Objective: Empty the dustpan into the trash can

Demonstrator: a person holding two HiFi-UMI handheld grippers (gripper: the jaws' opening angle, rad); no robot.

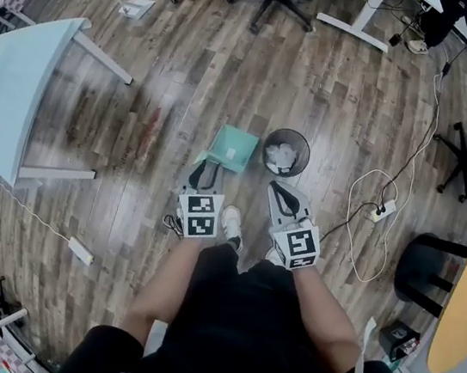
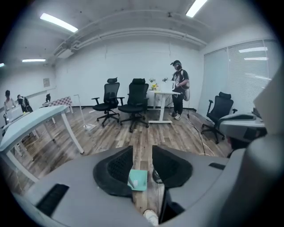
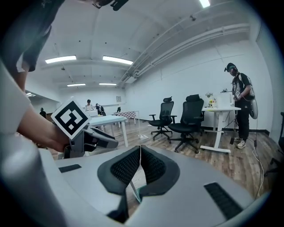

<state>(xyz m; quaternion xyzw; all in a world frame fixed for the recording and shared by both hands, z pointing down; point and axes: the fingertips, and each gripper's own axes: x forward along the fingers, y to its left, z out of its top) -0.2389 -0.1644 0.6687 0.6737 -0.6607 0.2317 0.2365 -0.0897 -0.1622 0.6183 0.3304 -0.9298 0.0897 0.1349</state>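
While the teal dustpan [image 1: 232, 148] lies on the wooden floor [image 1: 187, 87] just beside the trash can [image 1: 304, 141] with crumpled paper [image 1: 281, 155] inside, the left gripper [image 1: 206, 168] hangs above it with jaws spread and empty, and the right gripper [image 1: 283, 193] has its jaws pressed together at the tips

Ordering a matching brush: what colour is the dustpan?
The dustpan is teal green, clearest in the head view.
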